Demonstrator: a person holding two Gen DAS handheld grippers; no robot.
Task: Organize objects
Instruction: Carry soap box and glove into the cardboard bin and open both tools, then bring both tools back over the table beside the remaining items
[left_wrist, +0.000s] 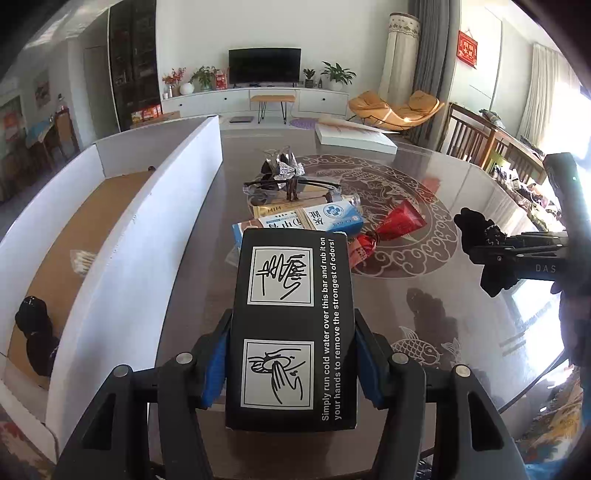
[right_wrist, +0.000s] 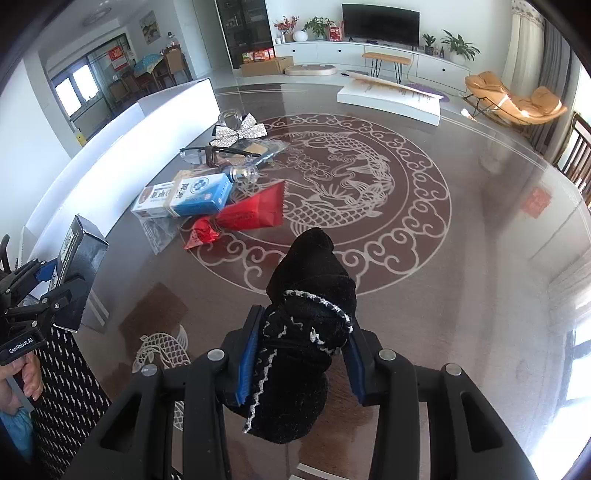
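Left wrist view shows first the round brown glass-topped table with a fish pattern (left_wrist: 424, 206), and at its left the long white cardboard box with a brown floor (left_wrist: 155, 221). A small bundle of cotton swabs (left_wrist: 82, 259) and a black cloth thing (left_wrist: 35, 332) lie already inside this box.

The left gripper (left_wrist: 291, 363) is closed on a black rectangular carton with white hand-washing drawings (left_wrist: 291, 325); the blue pads press its two long sides, and the carton is held above the table, just right of the white box wall. The right gripper (right_wrist: 299, 363) is closed on a black velvet pouch with silver trim (right_wrist: 303, 332), held above the near part of the table.

On the table, further away, stay a blue and white medicine carton (right_wrist: 184, 197), a red foil packet (right_wrist: 243, 218), clear-framed glasses (right_wrist: 207, 152) and a silver glitter bow (right_wrist: 242, 130), all close together.

The step in hand seems to be to put the black carton in the white box. To do it well, the left gripper should lift the carton fully over the wall, go left, lower it to a free part of the brown floor, and only then open. The pouch can follow after.
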